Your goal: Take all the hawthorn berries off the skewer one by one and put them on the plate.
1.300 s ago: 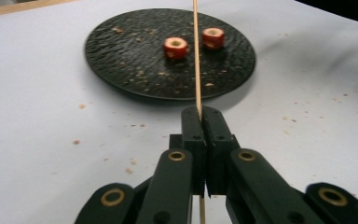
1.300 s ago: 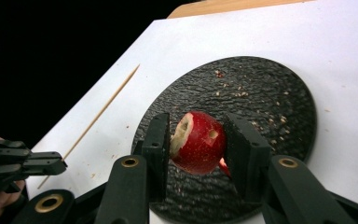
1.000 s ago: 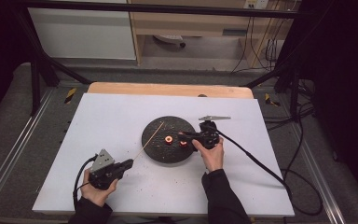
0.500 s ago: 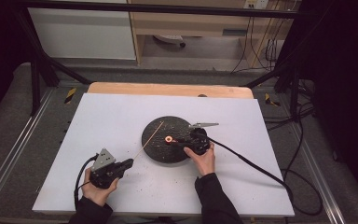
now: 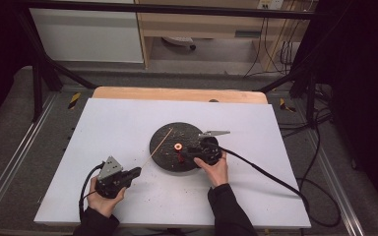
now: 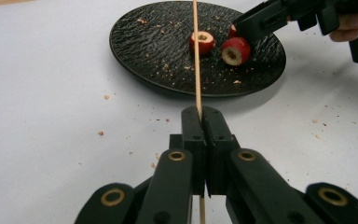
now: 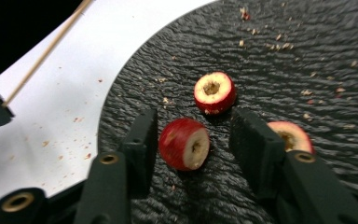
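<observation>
Nearest to me, my left gripper (image 6: 200, 122) is squeezed tight on a thin wooden stick (image 6: 196, 56), low on the white table (image 5: 103, 128). The stick points up and away, over the near edge of the black plate (image 6: 158, 70). It is light and stiff, but so thin that I think it could snap if I bend it, so I hold it near its end. A bit farther out, my right gripper (image 7: 193, 140) sits low over the plate. Its jaws have just been opening, and now they stand a little way apart with 1 small red fruit piece (image 7: 184, 143) between them, not touching it. This piece lies on its side, with its cored hole facing sideways. I think it is light, round and a bit slippery, so it may roll, and soft enough to squash. I would pinch its red skin on both sides, gently. Just past it lies a 2nd piece (image 7: 214, 92), hole up. A 3rd piece (image 7: 291, 135) peeks out beside the right jaw.
</observation>
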A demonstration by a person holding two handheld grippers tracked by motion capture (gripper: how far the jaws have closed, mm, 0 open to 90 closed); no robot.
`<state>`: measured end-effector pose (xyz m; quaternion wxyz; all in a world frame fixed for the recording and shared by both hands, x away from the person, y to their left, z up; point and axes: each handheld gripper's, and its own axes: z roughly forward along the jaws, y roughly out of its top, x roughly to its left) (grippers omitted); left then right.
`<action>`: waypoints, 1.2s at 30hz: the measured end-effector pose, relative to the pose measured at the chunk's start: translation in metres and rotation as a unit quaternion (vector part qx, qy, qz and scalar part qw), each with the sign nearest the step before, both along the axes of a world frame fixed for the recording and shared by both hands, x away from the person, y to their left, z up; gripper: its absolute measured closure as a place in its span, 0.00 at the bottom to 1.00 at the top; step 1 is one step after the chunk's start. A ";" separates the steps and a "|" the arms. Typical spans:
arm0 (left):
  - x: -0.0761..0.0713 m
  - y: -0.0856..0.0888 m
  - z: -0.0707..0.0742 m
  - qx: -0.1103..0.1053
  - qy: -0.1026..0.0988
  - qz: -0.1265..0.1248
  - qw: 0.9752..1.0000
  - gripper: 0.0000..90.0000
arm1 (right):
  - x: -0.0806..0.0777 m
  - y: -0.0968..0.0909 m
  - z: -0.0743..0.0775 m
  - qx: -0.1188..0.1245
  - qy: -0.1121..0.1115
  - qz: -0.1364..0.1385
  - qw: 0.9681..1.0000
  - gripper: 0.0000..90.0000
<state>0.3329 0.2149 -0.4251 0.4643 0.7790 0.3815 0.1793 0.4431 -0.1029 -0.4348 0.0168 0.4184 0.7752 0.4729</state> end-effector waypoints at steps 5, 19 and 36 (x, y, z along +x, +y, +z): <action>0.000 -0.001 0.002 0.000 0.001 -0.003 1.000 0.98 | -0.008 -0.010 0.014 -0.011 -0.020 0.000 1.000 0.43; 0.007 -0.011 0.011 0.008 0.014 -0.012 1.000 0.98 | -0.038 -0.070 0.015 -0.022 -0.054 -0.024 0.998 0.06; 0.038 -0.047 0.035 0.048 0.017 -0.026 0.998 0.98 | -0.071 -0.130 -0.005 -0.029 -0.074 -0.027 0.996 0.01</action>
